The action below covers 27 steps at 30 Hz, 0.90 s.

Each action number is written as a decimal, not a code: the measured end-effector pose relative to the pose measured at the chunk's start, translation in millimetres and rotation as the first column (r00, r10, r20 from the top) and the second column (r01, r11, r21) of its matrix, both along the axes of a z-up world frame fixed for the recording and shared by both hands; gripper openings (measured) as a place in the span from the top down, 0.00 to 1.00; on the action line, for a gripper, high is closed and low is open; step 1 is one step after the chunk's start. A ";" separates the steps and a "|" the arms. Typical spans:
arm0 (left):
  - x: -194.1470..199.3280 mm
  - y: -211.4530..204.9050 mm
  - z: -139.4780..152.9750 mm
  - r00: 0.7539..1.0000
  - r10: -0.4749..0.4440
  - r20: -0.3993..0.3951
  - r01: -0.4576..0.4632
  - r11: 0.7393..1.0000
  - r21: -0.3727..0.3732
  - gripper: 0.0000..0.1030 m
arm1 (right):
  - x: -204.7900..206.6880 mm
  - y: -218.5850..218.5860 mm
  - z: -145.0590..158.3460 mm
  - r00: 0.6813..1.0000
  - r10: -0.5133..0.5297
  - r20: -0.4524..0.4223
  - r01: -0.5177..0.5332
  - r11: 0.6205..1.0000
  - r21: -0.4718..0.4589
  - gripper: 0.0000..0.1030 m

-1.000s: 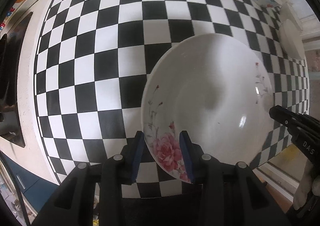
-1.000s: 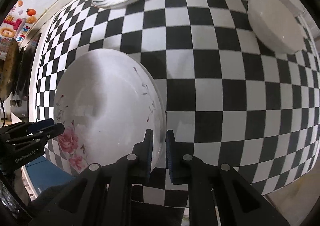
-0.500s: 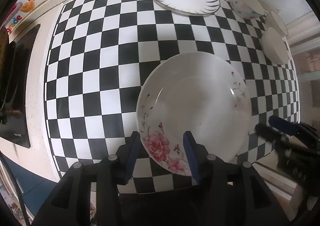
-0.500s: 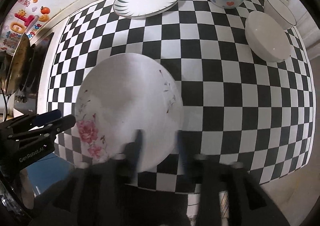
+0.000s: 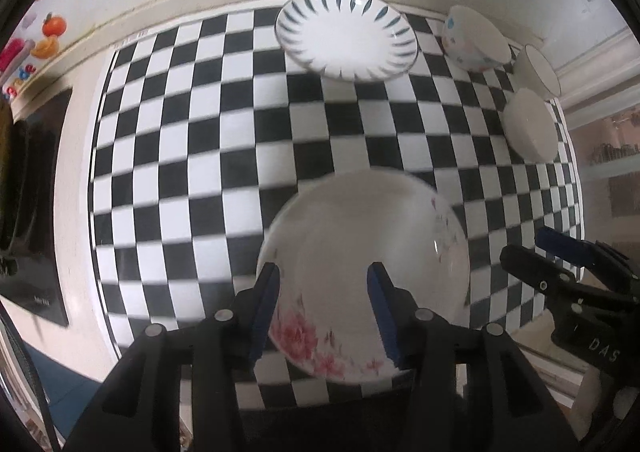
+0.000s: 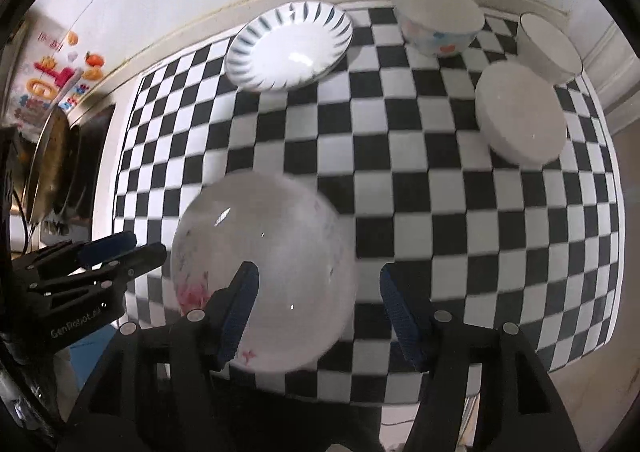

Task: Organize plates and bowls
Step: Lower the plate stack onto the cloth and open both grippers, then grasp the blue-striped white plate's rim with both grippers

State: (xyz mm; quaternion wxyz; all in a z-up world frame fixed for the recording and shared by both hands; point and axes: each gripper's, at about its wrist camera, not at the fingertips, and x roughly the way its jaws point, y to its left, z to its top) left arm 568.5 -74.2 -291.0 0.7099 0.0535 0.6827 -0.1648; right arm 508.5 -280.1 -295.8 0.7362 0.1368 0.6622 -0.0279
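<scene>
Left wrist view: left gripper [image 5: 326, 308] fingers part-open, empty | floral plate [image 5: 360, 252] flat at tabletop [image 5: 180, 172] near edge, directly below both | right gripper [image 6: 316, 312] fingers just spread wide, released | striped plate [image 6: 288, 48] at far edge, nearer left.

A wide stretch of checkered worktop [image 5: 192, 156] lies bare across the left and middle. The floral plate [image 5: 360, 260] fills the near edge. Along the back wall stand a blue-striped plate [image 5: 346, 34] and a spotted bowl [image 5: 474, 38]; two white bowls [image 6: 520, 112] crowd the right corner. A dark stovetop [image 5: 36, 204] borders the left side.
</scene>
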 end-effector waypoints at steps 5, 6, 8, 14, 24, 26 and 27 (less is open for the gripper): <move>45.2 -12.7 -9.2 1.000 0.004 0.016 -0.004 1.000 0.001 0.58 | 39.7 -19.2 -9.4 0.999 -0.049 0.021 0.049 0.998 0.026 0.36; 56.3 -14.8 -11.5 1.000 0.004 0.015 -0.004 1.000 -0.009 0.58 | 50.0 -24.0 -12.2 0.997 -0.065 0.029 0.064 0.997 0.031 0.36; 80.6 -17.8 -17.9 1.000 0.009 0.009 -0.009 0.999 -0.038 0.58 | 69.9 -32.2 -18.9 0.995 -0.089 0.034 0.087 0.995 0.043 0.36; 156.8 -20.4 -47.8 0.999 0.036 -0.011 -0.036 0.997 -0.064 0.58 | 136.0 -60.1 -53.1 0.984 -0.176 0.031 0.174 0.983 0.066 0.36; 244.5 -34.8 -108.7 0.992 0.031 -0.124 -0.041 0.996 -0.084 0.59 | 222.5 -72.4 -113.9 0.979 -0.204 -0.005 0.204 0.977 0.060 0.48; 250.2 -39.0 -115.3 0.991 0.012 -0.134 -0.023 0.996 -0.082 0.59 | 229.7 -70.2 -123.9 0.977 -0.210 -0.020 0.211 0.975 0.072 0.56; 252.7 -40.3 -118.2 0.992 0.004 -0.129 -0.015 0.997 -0.077 0.59 | 233.0 -69.7 -127.6 0.977 -0.212 -0.026 0.213 0.975 0.069 0.62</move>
